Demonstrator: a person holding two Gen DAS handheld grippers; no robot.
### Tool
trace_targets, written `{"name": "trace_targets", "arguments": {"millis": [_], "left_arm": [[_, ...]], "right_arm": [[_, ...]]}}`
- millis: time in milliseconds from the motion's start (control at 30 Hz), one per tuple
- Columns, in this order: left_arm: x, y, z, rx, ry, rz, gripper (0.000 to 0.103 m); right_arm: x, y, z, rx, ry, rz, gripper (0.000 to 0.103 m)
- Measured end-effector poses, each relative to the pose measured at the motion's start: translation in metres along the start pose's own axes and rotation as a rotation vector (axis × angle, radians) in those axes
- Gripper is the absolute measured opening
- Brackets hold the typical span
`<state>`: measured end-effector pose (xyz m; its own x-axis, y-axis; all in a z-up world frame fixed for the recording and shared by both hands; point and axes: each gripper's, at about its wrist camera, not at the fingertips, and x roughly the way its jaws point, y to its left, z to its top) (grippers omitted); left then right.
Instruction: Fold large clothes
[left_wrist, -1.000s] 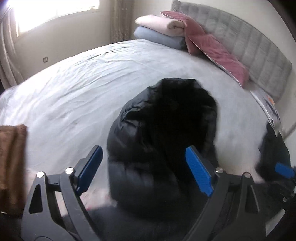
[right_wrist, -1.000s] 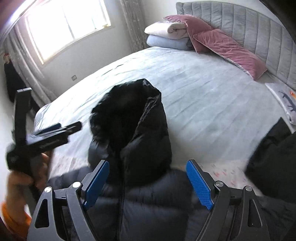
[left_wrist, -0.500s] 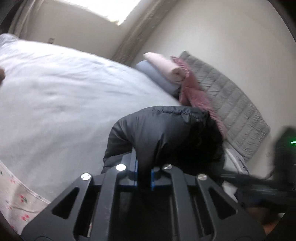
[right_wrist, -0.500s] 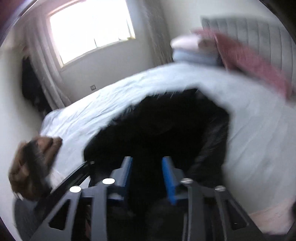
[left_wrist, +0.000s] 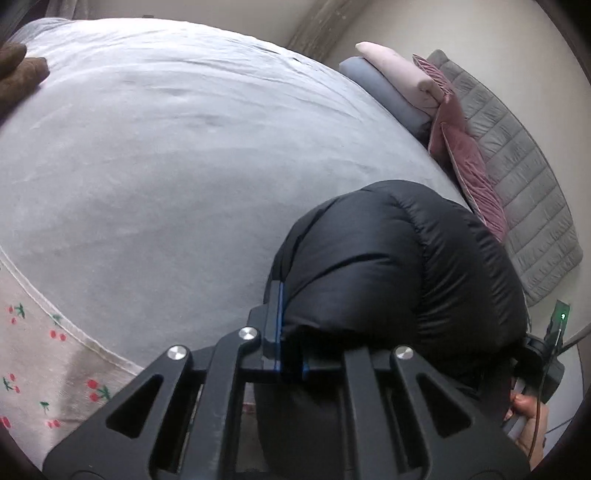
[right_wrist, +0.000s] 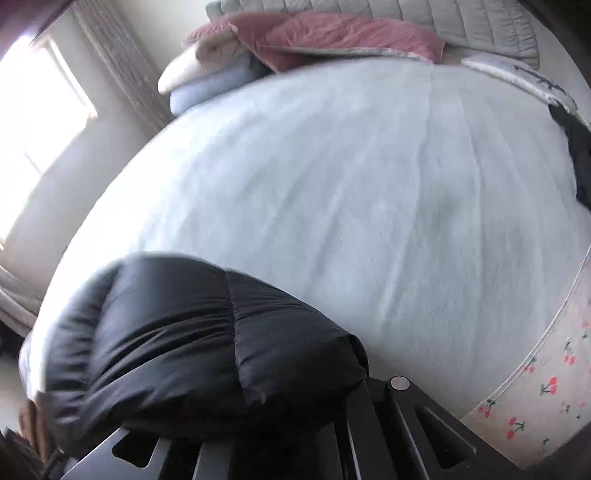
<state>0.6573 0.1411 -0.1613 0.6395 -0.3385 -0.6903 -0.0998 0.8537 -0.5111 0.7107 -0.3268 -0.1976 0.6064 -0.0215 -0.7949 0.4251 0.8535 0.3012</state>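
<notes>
A black puffer jacket (left_wrist: 388, 266) lies bunched near the bed's front edge. My left gripper (left_wrist: 291, 354) is shut on it, its blue pads pinching a fold of the quilted fabric. In the right wrist view the same jacket (right_wrist: 184, 332) bulges over my right gripper (right_wrist: 295, 435) and hides the fingertips; the jaws are shut with the fabric gathered where they meet. In the left wrist view, a person's hand (left_wrist: 528, 424) holds the right gripper's handle at the lower right.
The pale grey bed sheet (left_wrist: 166, 166) spreads wide beyond the jacket. Folded blankets (left_wrist: 399, 74), pink cushions (left_wrist: 465, 155) and a grey headboard (left_wrist: 517, 166) stand at the far end. A brown garment (left_wrist: 18, 70) and a dark garment (right_wrist: 580, 155) lie at the bed's edges.
Both grippers dropped onto the jacket and went from wide open to shut on its fabric. The jacket's hood end now bunches up over the jaws, and both views have rolled.
</notes>
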Motion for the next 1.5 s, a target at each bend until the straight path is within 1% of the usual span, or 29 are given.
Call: {"name": "trace_targets", "arguments": {"millis": [67,100,200,233,300,333,367,400,433,467,500,567,633,667,700,767,833,867,933,1000,1067,1167,1200,1233,1300,1367,1433,1467,1500], "left_arm": [[0.001,0.015,0.002,-0.067,0.015,-0.062,0.012],[0.000,0.017,0.003,-0.075,0.018,-0.074,0.012],[-0.007,0.013,0.005,-0.049,0.020,-0.083,0.015],[-0.011,0.009,0.008,-0.024,0.040,-0.086,0.018],[-0.011,0.002,0.010,0.034,0.094,-0.068,0.035],[-0.016,-0.004,0.014,0.075,0.124,-0.040,0.054],[-0.023,-0.004,0.016,0.102,0.132,-0.024,0.065],[-0.036,-0.007,0.020,0.134,0.126,-0.016,0.067],[-0.048,-0.009,0.024,0.162,0.120,-0.021,0.069],[-0.062,-0.009,0.028,0.177,0.117,-0.031,0.071],[-0.074,-0.007,0.032,0.179,0.109,-0.035,0.073],[-0.098,-0.005,0.040,0.184,0.059,-0.033,0.078],[-0.121,-0.002,0.045,0.190,-0.020,-0.027,0.082],[-0.127,0.001,0.046,0.181,-0.046,-0.037,0.085],[-0.131,0.002,0.049,0.160,-0.082,-0.073,0.087],[-0.120,0.005,0.056,0.104,-0.113,-0.140,0.089],[-0.101,0.015,0.058,0.005,-0.124,-0.212,0.089],[-0.085,0.015,0.061,-0.033,-0.124,-0.236,0.089],[-0.062,0.027,0.058,-0.126,-0.126,-0.325,0.089],[-0.044,0.031,0.057,-0.182,-0.103,-0.355,0.089],[-0.028,0.027,0.054,-0.184,-0.077,-0.338,0.089],[-0.010,0.017,0.045,-0.121,-0.045,-0.271,0.089],[-0.004,0.016,0.043,-0.107,-0.031,-0.254,0.089],[0.001,0.015,0.039,-0.104,-0.014,-0.233,0.089],[-0.005,0.018,0.035,-0.108,-0.015,-0.216,0.087],[-0.020,0.009,0.039,-0.083,-0.065,-0.170,0.087],[-0.043,-0.016,0.050,0.000,-0.141,-0.126,0.087],[-0.047,-0.025,0.054,0.029,-0.152,-0.110,0.087],[-0.051,-0.042,0.060,0.078,-0.153,-0.087,0.088]], "right_arm": [[0.005,-0.005,0.001,-0.002,0.015,0.022,0.000],[0.009,-0.009,0.000,0.004,0.032,0.035,0.000],[0.003,-0.005,-0.005,-0.030,0.051,0.040,0.000],[-0.003,-0.003,-0.006,-0.053,0.065,0.051,0.001],[-0.016,-0.001,-0.006,-0.104,0.103,0.081,0.006],[-0.026,-0.002,-0.006,-0.133,0.120,0.104,0.013],[-0.036,0.003,-0.008,-0.161,0.132,0.118,0.025],[-0.046,0.003,-0.007,-0.186,0.138,0.130,0.034],[-0.057,0.004,-0.006,-0.208,0.140,0.149,0.059],[-0.068,0.005,-0.006,-0.224,0.137,0.161,0.080],[-0.078,0.007,-0.006,-0.236,0.126,0.173,0.084],[-0.094,0.012,-0.006,-0.262,0.130,0.223,0.084],[-0.103,0.024,-0.004,-0.290,0.119,0.272,0.084],[-0.104,0.031,-0.004,-0.307,0.107,0.279,0.084],[-0.102,0.040,-0.001,-0.333,0.088,0.282,0.084],[-0.100,0.051,0.002,-0.320,0.044,0.272,0.084],[-0.090,0.054,0.010,-0.246,0.008,0.320,0.084],[-0.086,0.053,0.015,-0.213,-0.019,0.334,0.084],[-0.082,0.050,0.017,-0.165,-0.063,0.347,0.084],[-0.071,0.038,0.021,-0.109,-0.085,0.356,0.084],[-0.048,0.027,0.019,-0.078,-0.066,0.342,0.084],[-0.015,0.012,0.009,-0.084,-0.037,0.319,0.084],[0.002,0.000,0.002,-0.041,0.000,0.354,0.084],[0.012,-0.012,-0.001,0.020,0.027,0.421,0.084],[0.009,-0.031,-0.002,0.084,0.006,0.513,0.083],[-0.003,-0.041,-0.005,0.109,0.004,0.525,0.083],[-0.023,-0.050,-0.005,0.127,-0.027,0.587,0.084],[-0.040,-0.055,0.001,0.138,-0.059,0.648,0.084],[-0.054,-0.059,0.007,0.146,-0.092,0.683,0.084]]}}
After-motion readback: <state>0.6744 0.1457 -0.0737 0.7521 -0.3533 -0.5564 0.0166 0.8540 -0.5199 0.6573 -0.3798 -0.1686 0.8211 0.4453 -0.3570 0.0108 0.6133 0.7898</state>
